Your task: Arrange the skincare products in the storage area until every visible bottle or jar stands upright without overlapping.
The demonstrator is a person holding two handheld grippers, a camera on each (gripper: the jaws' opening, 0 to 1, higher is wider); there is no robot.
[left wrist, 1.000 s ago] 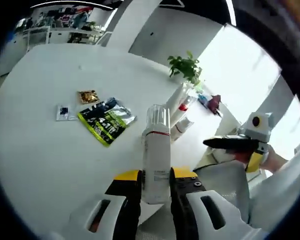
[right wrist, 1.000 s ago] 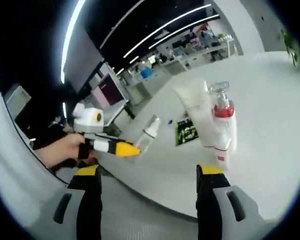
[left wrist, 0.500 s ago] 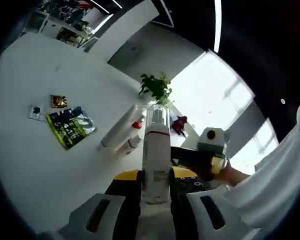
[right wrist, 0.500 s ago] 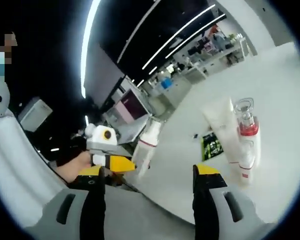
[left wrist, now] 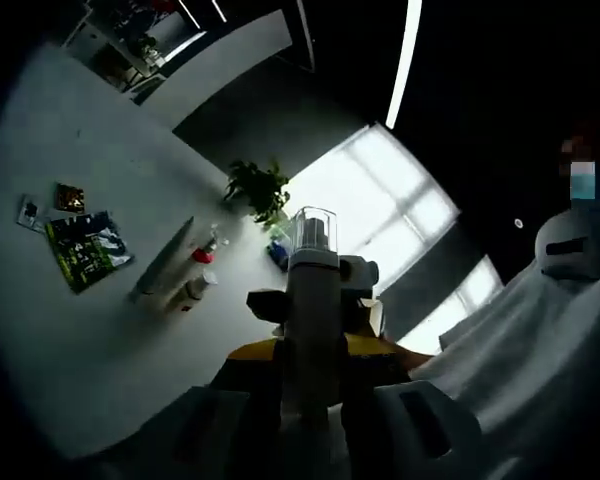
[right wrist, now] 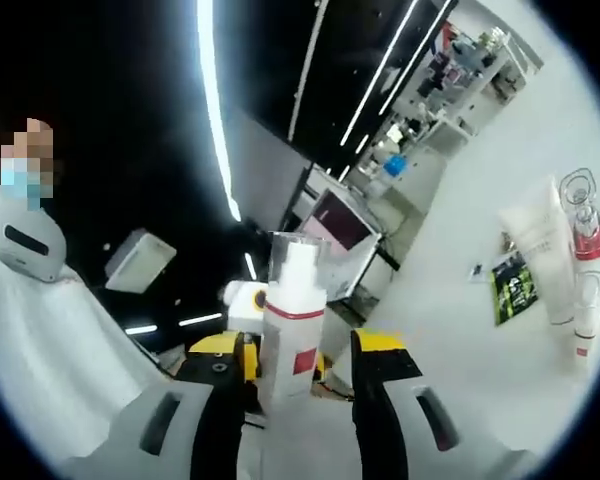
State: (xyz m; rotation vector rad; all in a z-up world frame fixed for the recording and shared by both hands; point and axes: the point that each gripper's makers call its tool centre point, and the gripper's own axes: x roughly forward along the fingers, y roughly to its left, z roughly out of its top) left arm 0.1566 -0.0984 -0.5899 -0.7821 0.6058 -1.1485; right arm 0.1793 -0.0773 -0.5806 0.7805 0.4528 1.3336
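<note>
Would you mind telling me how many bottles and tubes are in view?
3: a white bottle held between the grippers, a tube and a red-collared bottle on the table.

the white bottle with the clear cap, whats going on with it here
A person is working with two handheld grippers. The left gripper holds the white bottle with the clear cap upright between its fingers, lifted off the white table. In the right gripper view, that bottle sits between the open fingers of the right gripper, which looks like a handover. A white tube and a red-collared bottle lie on the table beside a green packet.
</note>
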